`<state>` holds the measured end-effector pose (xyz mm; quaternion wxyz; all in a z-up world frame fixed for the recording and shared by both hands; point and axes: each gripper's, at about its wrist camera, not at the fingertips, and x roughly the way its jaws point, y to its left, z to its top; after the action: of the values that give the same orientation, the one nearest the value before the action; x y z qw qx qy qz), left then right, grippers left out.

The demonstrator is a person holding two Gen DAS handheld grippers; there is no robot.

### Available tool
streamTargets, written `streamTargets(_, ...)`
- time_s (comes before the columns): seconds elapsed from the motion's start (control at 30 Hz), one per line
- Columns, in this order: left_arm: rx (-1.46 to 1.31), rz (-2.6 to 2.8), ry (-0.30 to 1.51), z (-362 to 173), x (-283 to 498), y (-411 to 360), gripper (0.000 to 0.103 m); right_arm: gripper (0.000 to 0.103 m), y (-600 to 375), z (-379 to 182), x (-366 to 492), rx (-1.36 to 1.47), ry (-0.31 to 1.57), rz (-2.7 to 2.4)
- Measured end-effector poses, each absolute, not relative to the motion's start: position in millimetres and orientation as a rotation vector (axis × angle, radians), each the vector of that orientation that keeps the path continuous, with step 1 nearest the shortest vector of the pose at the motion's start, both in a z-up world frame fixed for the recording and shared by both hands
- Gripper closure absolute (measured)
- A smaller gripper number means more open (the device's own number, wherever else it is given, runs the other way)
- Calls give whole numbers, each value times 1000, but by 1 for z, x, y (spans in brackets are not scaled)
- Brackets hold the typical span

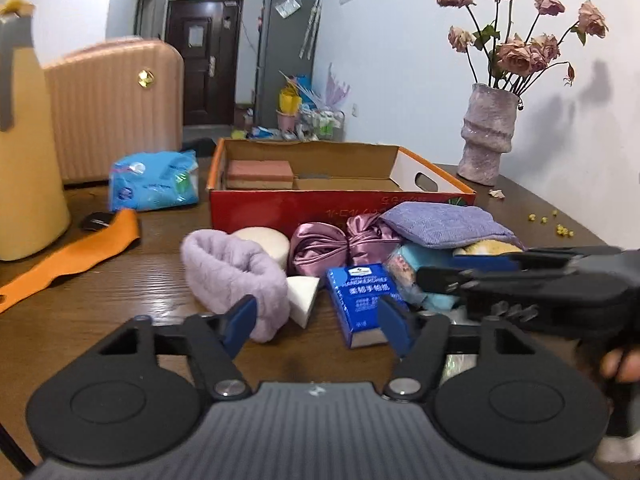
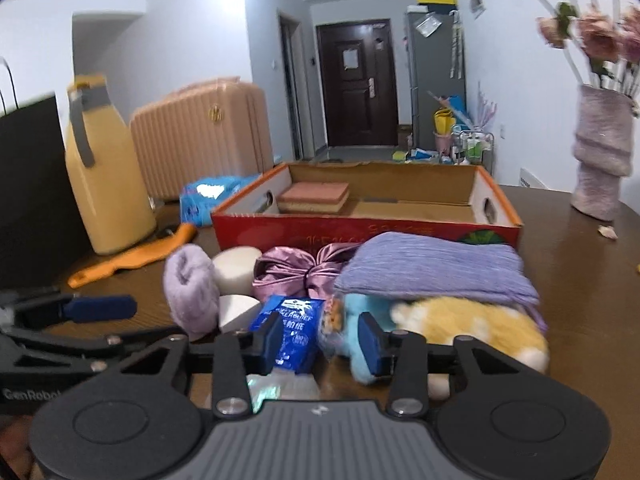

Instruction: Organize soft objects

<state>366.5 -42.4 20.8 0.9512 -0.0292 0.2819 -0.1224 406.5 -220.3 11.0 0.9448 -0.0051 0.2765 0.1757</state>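
A red cardboard box [image 1: 280,208] [image 2: 360,226] holds a pink sponge [image 1: 259,174] [image 2: 314,196]. In front of it lies a pile: a fluffy purple headband [image 1: 236,276] [image 2: 190,292], a round white sponge [image 1: 264,242] [image 2: 236,270], a white wedge sponge [image 1: 302,300], a pink satin bow [image 1: 340,246] [image 2: 300,272], a purple cloth [image 1: 444,222] [image 2: 432,268], a blue tissue pack [image 1: 358,300] [image 2: 290,332], a blue plush [image 2: 360,328] and a yellow plush [image 2: 472,324]. My left gripper [image 1: 318,326] is open before the wedge and tissue pack. My right gripper [image 2: 320,340] is open around the tissue pack's edge and blue plush.
A yellow jug [image 1: 28,184] [image 2: 106,176], an orange strap [image 1: 72,256], a blue wipes pack [image 1: 154,180] and a pink suitcase [image 1: 116,108] stand at the left. A vase of dried roses [image 1: 486,132] [image 2: 602,152] stands at the right on the wooden table [image 1: 120,304].
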Motion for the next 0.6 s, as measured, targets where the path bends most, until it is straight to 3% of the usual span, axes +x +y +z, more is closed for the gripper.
streamTargets(0.1, -104, -326, 652, 12, 390, -44, 58, 70, -213, 4, 422, -20, 575, 360)
streamTargets(0.3, -10, -235, 674, -4, 414, -53, 59, 82, -207, -10, 438, -52, 590, 340)
streamTargets(0.5, 11, -197, 676, -9, 429, -54, 59, 88, -210, -14, 438, -50, 582, 350)
streamTargets(0.53, 12, -192, 685, -11, 432, -56, 61, 89, -212, -14, 437, -43, 583, 353)
streamTargets(0.6, 25, -174, 691, -17, 434, -60, 74, 89, -217, -13, 437, -21, 582, 361)
